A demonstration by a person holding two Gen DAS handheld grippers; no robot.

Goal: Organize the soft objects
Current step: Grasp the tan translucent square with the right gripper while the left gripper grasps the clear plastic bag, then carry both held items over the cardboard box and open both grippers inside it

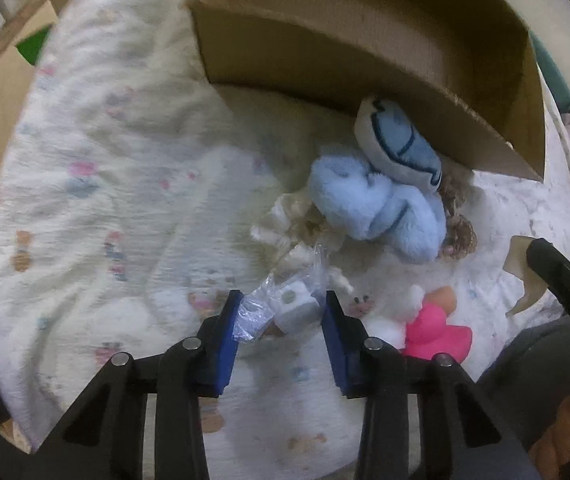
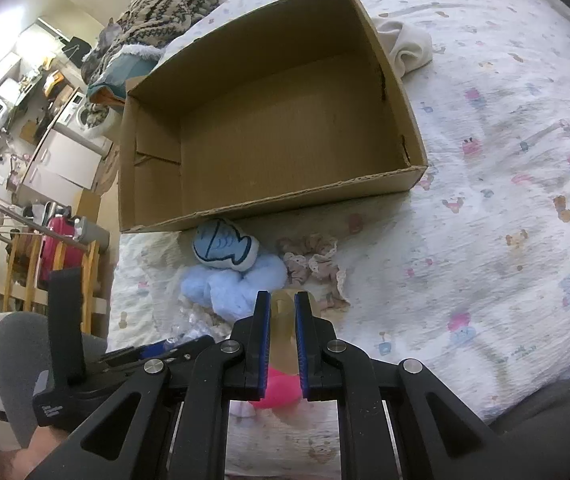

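Observation:
An empty cardboard box lies on the bed; it also shows in the left wrist view. In front of it lie a light blue plush with a blue fish cushion on top, also in the right wrist view, and a frilly scrunchie. My left gripper stands open around a small white block in clear plastic wrap. My right gripper is shut on a pink rubber duck; the duck shows in the left wrist view too.
The bed sheet is white with small cartoon prints. A cream cloth lies right of the box. Patterned blankets pile behind it. A wooden rail and a pink suitcase stand left of the bed.

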